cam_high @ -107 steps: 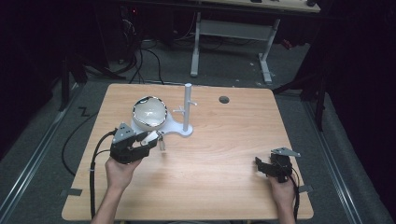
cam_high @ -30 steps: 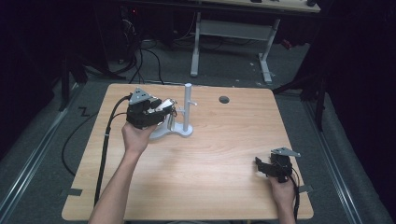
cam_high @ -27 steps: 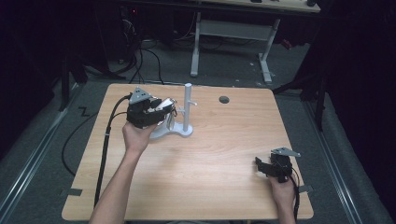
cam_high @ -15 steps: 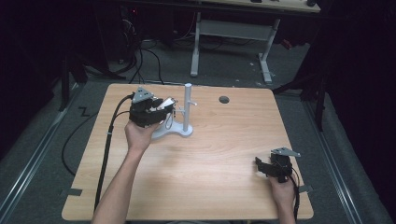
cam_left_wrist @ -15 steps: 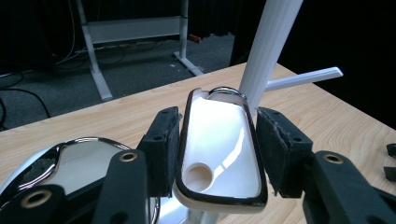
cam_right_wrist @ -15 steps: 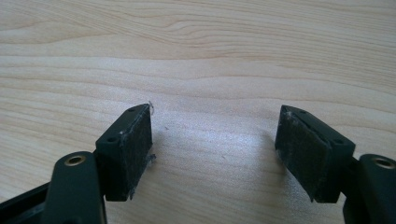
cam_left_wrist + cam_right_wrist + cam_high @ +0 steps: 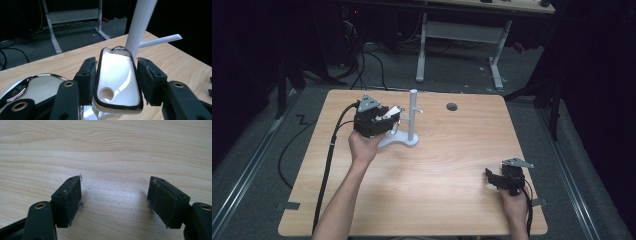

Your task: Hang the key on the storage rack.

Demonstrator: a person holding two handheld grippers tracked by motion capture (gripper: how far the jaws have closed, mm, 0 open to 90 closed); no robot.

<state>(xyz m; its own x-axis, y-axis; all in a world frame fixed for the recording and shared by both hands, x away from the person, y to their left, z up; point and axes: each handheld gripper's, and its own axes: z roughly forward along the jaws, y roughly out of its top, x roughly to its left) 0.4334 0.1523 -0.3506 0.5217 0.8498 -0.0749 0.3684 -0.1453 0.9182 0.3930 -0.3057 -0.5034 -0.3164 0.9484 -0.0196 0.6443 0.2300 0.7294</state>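
The table point(image 7: 422, 185) carries a white stand point(image 7: 412, 120) with an upright post and a side peg. Just left of the post, the left gripper point(image 7: 113, 82) holds a chrome-rimmed ladle by its handle point(image 7: 117, 80), jaws closed partway on it. Likely aim: hang the handle's hole on the peg, so keep it level and slide slowly. Far from the stand, the right gripper point(image 7: 115, 202) rests wide open, empty.
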